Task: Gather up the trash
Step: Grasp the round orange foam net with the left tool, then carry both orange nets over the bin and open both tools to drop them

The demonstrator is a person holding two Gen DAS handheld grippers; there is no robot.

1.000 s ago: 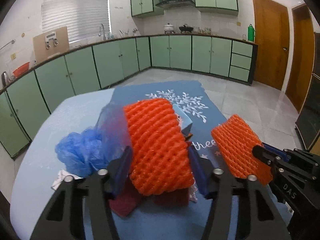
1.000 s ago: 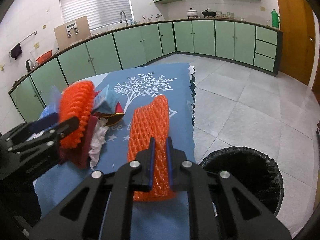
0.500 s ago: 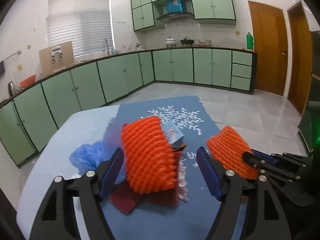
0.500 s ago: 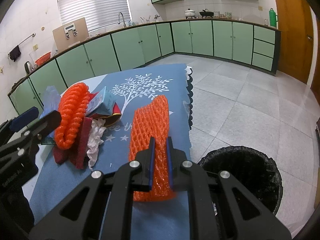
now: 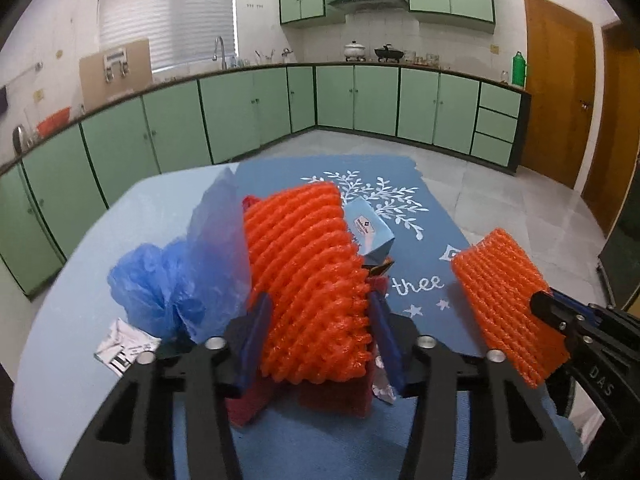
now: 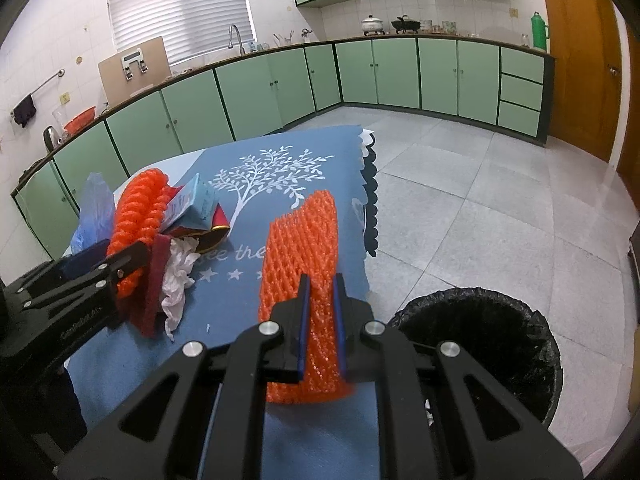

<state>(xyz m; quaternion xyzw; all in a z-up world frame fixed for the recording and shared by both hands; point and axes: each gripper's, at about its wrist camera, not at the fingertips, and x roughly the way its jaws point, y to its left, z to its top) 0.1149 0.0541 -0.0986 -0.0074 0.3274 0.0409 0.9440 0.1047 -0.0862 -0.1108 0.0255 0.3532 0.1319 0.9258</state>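
Kitchen with green cabinets along the walls and a tiled floor; a table under a blue cloth carries the litter. A black-lined bin stands on the floor just beside the table's edge, probably so that pieces can be dropped straight in. Right gripper, jaws narrow, pinches one orange net lifted off the cloth near the bin. Left gripper, jaws wider, clasps a second net atop the pile, beside a blue bag and a small carton.

Foam nets: orange mesh. Plastic bag: blue. Tablecloth: blue, white tree print. Bin liner: black.
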